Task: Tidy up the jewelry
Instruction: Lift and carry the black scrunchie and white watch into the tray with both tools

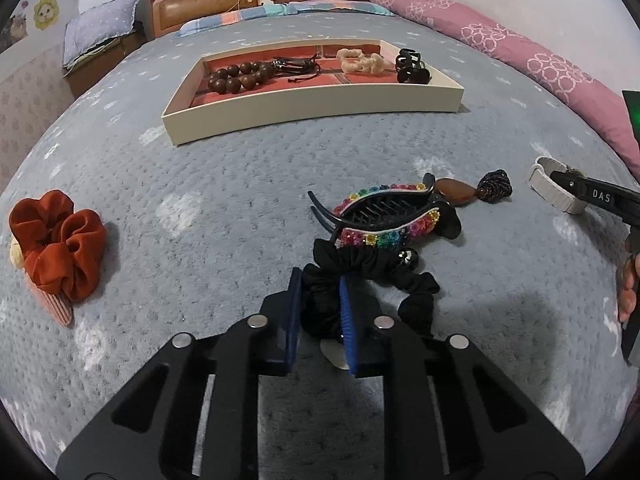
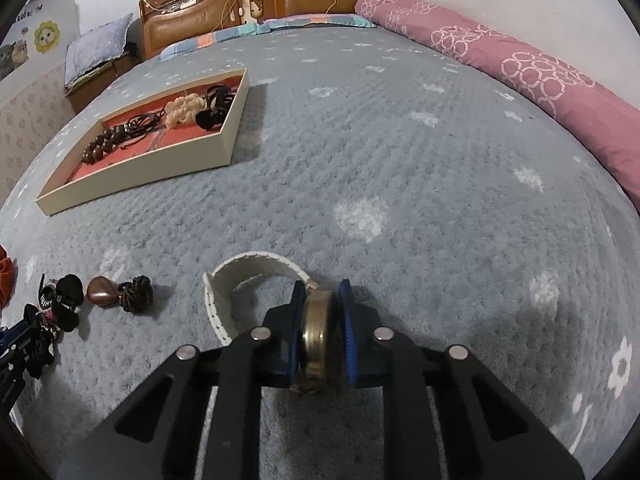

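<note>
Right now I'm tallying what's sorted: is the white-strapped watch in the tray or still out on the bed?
Out. The watch lies on the grey bedspread, clamped in the right gripper, far from the tray.

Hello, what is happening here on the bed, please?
A person is sorting jewelry and hair accessories into a shallow tray on the bed. The left gripper is shut on a black scrunchie, and the right gripper is shut on a white-strapped watch. Both items lie on the blanket. Beads and some hair ties are already in the tray.
</note>
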